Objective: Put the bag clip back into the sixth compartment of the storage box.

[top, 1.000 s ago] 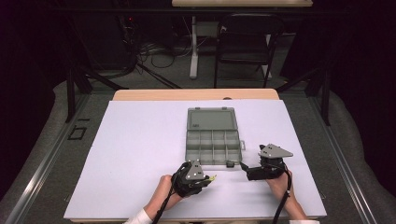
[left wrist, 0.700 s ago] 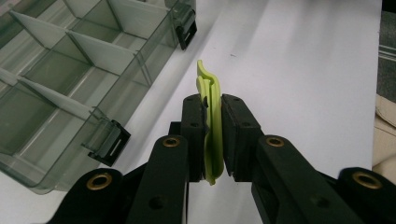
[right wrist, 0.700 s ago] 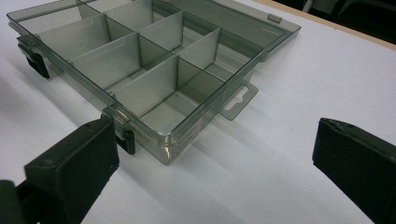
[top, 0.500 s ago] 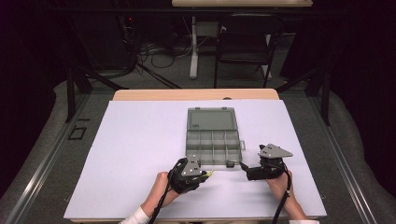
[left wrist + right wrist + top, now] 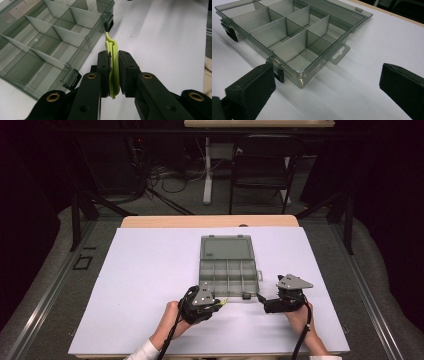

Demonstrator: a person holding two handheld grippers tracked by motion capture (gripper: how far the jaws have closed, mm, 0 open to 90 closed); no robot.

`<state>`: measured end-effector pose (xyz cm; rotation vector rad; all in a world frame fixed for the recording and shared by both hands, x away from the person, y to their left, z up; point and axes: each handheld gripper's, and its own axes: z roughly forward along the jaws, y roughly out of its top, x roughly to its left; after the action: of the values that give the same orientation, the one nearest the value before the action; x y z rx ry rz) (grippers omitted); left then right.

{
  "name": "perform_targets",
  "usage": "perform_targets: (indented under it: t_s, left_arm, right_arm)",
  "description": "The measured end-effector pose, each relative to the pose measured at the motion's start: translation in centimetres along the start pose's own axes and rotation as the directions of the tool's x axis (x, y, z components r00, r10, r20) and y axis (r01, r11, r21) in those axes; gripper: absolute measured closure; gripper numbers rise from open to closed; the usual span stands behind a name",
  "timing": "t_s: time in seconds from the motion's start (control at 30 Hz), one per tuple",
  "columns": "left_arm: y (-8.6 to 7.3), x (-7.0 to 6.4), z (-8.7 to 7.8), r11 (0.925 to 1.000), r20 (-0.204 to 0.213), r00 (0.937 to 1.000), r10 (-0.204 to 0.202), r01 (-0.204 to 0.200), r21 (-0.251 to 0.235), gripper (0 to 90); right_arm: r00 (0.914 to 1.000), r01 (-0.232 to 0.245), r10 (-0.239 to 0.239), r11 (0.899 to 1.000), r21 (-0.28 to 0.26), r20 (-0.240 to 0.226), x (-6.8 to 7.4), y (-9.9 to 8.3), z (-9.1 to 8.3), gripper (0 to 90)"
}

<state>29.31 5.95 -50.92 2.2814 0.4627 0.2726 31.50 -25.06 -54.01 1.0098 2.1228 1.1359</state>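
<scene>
Nearby, a green clip [image 5: 113,67] was held clamped in the left gripper [image 5: 113,72] just beside the open organizer box [image 5: 227,270]; the right gripper [image 5: 327,85] was spread wide, empty.

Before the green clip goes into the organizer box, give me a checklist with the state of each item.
1. Left claw shut on the green clip: ok, pinched between both pads.
2. Organizer box open: ok, lid laid flat behind it.
3. Compartments free to receive the clip: ok, those in the gripper views look empty.
4. Clip clear of the box wall: cannot tell, its tip lies close by a front latch.
5. Right claw out of the way: ok, open at the box's near corner, holding nothing.
6. Box steadied: not ok, neither claw grips it.
</scene>
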Motion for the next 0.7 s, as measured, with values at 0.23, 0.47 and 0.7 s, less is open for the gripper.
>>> perform_targets:
  t_s: [0.23, 0.47, 0.7]
  left_arm:
    - [0.3, 0.6, -0.4, 0.9996, -0.019, 0.9995, -0.024, 0.024, -0.017, 80.1]
    - [0.5, 1.2, -0.5, 0.9992, -0.034, 0.9988, -0.035, 0.035, -0.019, 80.1]
    - [0.9, 1.8, -0.5, 0.9988, -0.049, 0.9979, -0.043, 0.042, -0.024, 80.1]
  right_arm:
    - [1.0000, 0.001, -0.001, 1.000, 0.000, 0.001, 0.1, 0.0, 0.0, 0.0]
    - [1.0000, -0.006, 0.006, 1.000, -0.003, -0.003, 0.0, 0.0, 0.0, 0.0]
    - [0.9999, -0.008, 0.008, 1.000, -0.003, -0.014, -0.1, -0.1, 0.1, 0.0]
